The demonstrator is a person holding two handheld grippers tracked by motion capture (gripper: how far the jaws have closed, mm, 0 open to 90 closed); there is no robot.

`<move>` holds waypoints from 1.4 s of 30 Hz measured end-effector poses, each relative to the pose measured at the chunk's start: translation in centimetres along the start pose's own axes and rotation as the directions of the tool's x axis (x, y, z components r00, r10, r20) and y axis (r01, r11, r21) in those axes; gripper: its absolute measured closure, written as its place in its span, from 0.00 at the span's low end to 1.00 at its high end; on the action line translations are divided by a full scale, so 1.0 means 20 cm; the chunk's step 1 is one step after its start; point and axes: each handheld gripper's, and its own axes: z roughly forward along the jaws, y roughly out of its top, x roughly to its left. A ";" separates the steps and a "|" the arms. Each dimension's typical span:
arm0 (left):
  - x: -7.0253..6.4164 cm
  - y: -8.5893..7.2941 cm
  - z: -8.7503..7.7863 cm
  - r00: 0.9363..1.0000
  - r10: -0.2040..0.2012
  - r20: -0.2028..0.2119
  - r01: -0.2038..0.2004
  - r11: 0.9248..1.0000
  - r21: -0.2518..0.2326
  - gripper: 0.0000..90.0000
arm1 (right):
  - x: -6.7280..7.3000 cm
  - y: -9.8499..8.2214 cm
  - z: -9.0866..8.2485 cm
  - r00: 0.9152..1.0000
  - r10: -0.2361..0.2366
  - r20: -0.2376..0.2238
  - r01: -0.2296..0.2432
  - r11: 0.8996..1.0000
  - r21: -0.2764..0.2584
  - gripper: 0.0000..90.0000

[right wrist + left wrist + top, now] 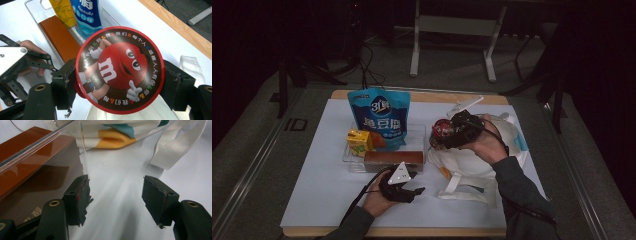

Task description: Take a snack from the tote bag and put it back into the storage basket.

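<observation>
Right claw [120, 82] pinching the round candy tin [120, 70] above the cloth bag [472, 165], clear tray [354, 162] off at nine o'clock. Left claw [116, 195] spread, idle at the tray's near corner.

Bench [317, 195] front-left bare, free passage. Clear tray [349, 159] with blue pouch [379, 117], yellow carton [358, 141], brown box [392, 158] blocks centre; cloth bag [472, 170] blocks right. Gap between them narrow, probably passable.

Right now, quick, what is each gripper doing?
Left gripper: open, holding nothing.
Right gripper: closed on the round red candy tin.
</observation>
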 end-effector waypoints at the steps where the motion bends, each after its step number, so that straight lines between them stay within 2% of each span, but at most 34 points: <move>1: 0.00 0.00 0.00 1.000 0.000 0.000 0.000 1.000 0.000 0.43 | 0.00 0.00 0.00 1.000 -0.002 -0.001 0.002 1.000 0.002 0.28; 23: 0.00 0.00 0.00 1.000 0.001 -0.001 -0.001 1.000 0.000 0.43 | 0.04 0.08 0.09 1.000 -0.011 -0.018 0.011 1.000 -0.005 0.28; 42: 0.00 0.00 0.00 1.000 0.003 0.001 -0.003 1.000 0.000 0.43 | 0.07 0.10 0.20 0.999 -0.011 -0.038 0.010 1.000 -0.006 0.28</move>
